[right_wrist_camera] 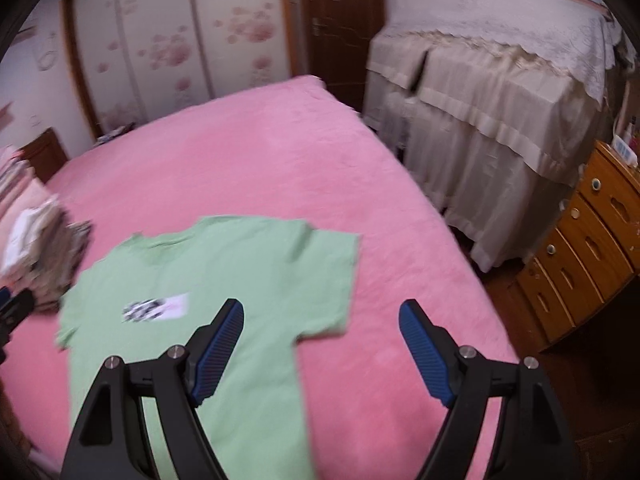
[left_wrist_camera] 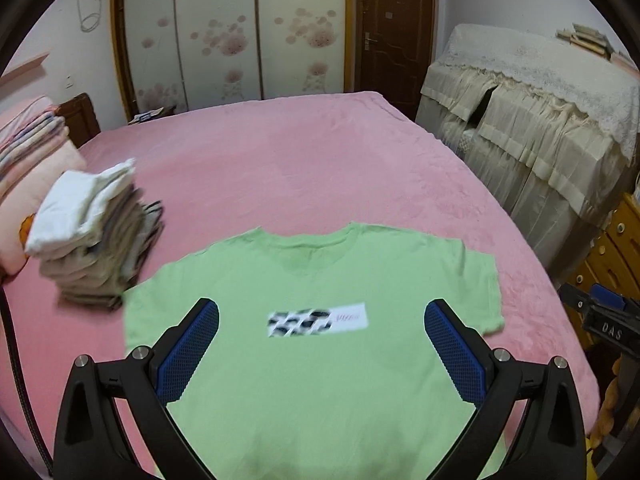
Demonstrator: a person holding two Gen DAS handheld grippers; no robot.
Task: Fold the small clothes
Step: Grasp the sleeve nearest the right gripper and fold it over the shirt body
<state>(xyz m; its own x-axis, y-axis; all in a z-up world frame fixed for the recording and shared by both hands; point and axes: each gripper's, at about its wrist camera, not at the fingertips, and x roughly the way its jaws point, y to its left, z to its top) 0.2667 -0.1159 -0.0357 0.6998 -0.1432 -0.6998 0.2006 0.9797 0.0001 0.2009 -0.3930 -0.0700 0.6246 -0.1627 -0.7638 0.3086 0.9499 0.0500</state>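
Item 1. Green T-shirt [left_wrist_camera: 328, 360]: light green, short-sleeved, spread flat and face up on the pink bed [left_wrist_camera: 320, 168], collar toward the far edge, hem toward the near edge. A printed chest label [left_wrist_camera: 318, 320] (dark pattern on a white strip, too blurred to read) lies across the front. Both sleeves are laid out to the sides.

Item 2. Stack of folded clothes [left_wrist_camera: 96, 248]: white and beige pieces piled near the left edge of the bed, just beside the shirt's left sleeve; the top white piece sits askew.

Item 3. Left gripper [left_wrist_camera: 322, 344]: black frame, blue pads, jaws spread wide and released, holding nothing. It hangs over the middle of the shirt, with the chest label showing between the pads.

Item 4. Right gripper [right_wrist_camera: 322, 344]: same make, jaws released with nothing between them. Its left pad stands over the shirt's body below the right sleeve; its right pad stands over bare pink bedding (whether either pad touches the cloth cannot be told). From the left wrist view this gripper shows at the right edge of the bed.

Item 5. Surroundings: folded bedding [left_wrist_camera: 28, 152] at the left edge of the bed, a wardrobe with floral sliding doors [left_wrist_camera: 224, 32], a brown door [left_wrist_camera: 394, 24], furniture under a cream lace cover [right_wrist_camera: 500, 92], a wooden chest of drawers [right_wrist_camera: 584, 248].
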